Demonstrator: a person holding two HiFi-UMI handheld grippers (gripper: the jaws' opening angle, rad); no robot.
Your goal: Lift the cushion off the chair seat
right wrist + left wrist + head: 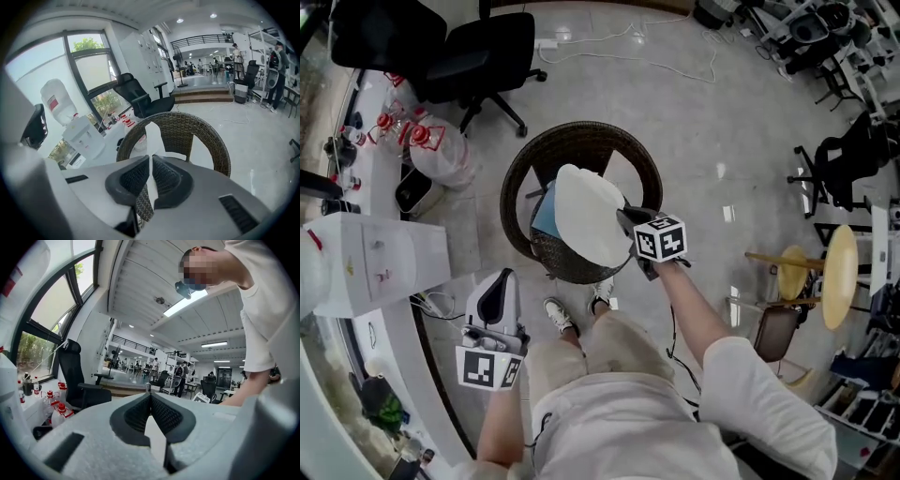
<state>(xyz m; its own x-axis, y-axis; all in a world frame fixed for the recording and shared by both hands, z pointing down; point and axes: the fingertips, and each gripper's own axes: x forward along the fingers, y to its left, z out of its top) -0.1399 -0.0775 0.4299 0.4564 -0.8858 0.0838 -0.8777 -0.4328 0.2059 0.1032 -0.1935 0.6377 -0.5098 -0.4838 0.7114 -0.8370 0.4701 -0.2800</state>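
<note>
Cushion [589, 214], white, tilted above wicker chair [517, 173], edge pinched in right gripper [630, 218]; left gripper [495, 287] jaws pressed together, beside chair

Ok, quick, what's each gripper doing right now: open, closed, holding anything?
Left gripper: closed, nothing in it.
Right gripper: closed on the edge of the flat white cushion.

Right gripper [626, 217] angled down, fingers [135, 177] clamped; left gripper [499, 281] held level, fingers [165, 416] together.
</note>
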